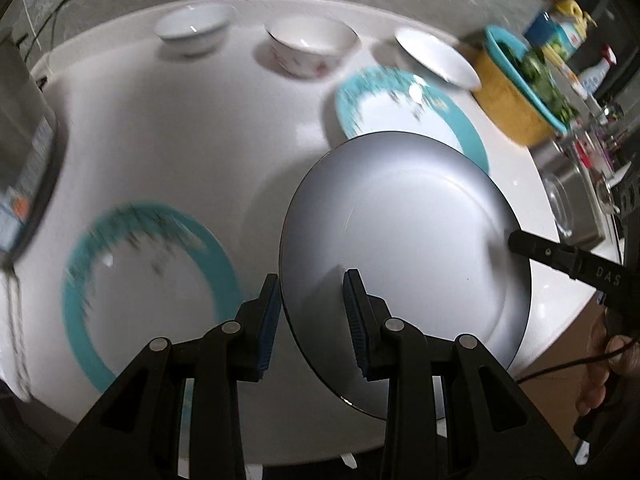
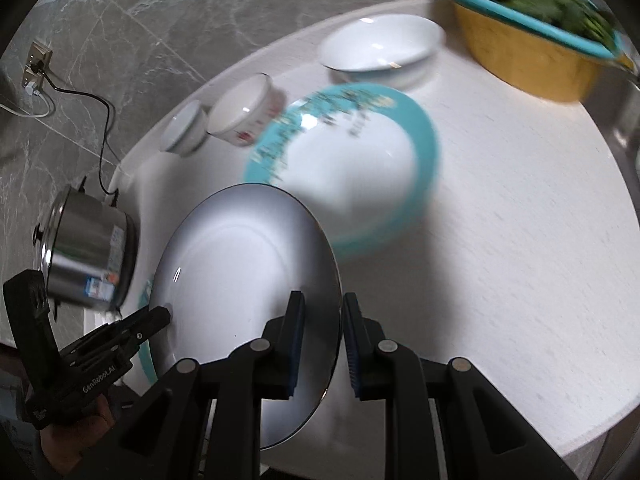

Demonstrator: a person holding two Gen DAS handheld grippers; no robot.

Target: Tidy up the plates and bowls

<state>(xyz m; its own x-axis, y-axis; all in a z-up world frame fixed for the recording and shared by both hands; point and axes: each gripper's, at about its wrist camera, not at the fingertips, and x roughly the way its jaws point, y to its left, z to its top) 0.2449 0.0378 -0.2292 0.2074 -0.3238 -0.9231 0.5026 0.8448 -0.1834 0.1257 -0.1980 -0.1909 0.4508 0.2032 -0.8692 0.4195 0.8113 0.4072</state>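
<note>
You hold one grey plate [image 1: 404, 240] up off the white table [image 1: 160, 152] with both tools; your left gripper [image 1: 312, 320] is clamped on its near rim, one pad on top and one pad under; your right gripper [image 2: 322, 344] is clamped on the other side of the rim the same way; the plate tilts a bit between them.

Just past the plate from your left tool lies a teal-rimmed plate [image 1: 420, 104], partly hidden under the grey one; a second teal-rimmed plate [image 1: 148, 280] lies flat on the table to the left of your left tool, blurry; farther ahead sit three bowls in a row, a small white bowl [image 1: 190, 30], a bowl with red marks [image 1: 310, 44], and a wide white bowl [image 1: 436, 58]; to the right of your right tool the table is bare.

Far ahead on the right stands a yellow tub [image 2: 524, 56] with a teal basket [image 2: 520, 4] of green leaves in it; off to the left of your right tool stands a shiny metal pot [image 2: 86, 252] with a cord going to the wall; its label is too blurry to read.

The left tool's side reads "GenRobot.AI"; the right tool's arm shows the letters "DAS".
</note>
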